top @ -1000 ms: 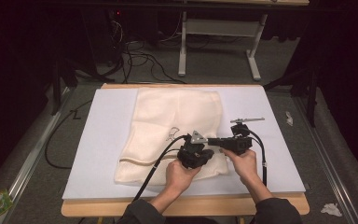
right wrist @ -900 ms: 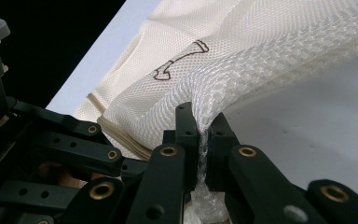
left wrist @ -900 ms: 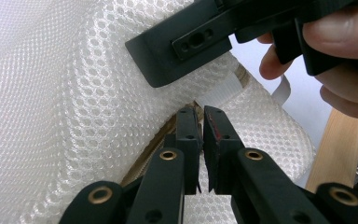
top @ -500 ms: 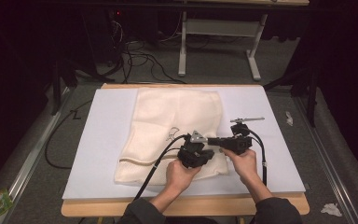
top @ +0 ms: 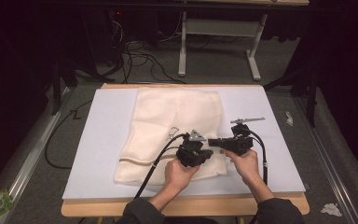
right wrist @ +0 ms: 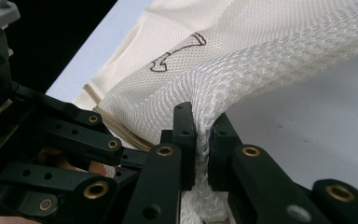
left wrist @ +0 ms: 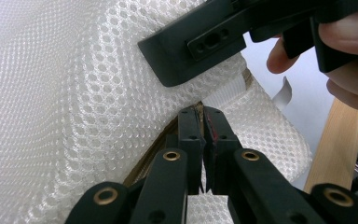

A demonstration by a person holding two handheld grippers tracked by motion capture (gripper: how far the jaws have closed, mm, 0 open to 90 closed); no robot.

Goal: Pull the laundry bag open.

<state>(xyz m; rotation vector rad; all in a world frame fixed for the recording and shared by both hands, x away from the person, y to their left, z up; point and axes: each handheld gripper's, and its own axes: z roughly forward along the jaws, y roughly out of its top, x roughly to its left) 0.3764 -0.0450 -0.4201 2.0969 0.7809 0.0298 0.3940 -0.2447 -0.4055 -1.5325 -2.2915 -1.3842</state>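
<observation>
A: What do the jaws hold?

B: We see the left gripper (left wrist: pixel 200 116) closed on the zipper edge of the mesh bag (top: pixel 177 126); the right gripper (right wrist: pixel 204 128) pinches a fold just beside it.

A: How will the bag handle?

B: We judge it light, soft and floppy, best held at its stiffer seam. One bag lies on the white worktop (top: pixel 270 140), two grippers at its near edge.
</observation>
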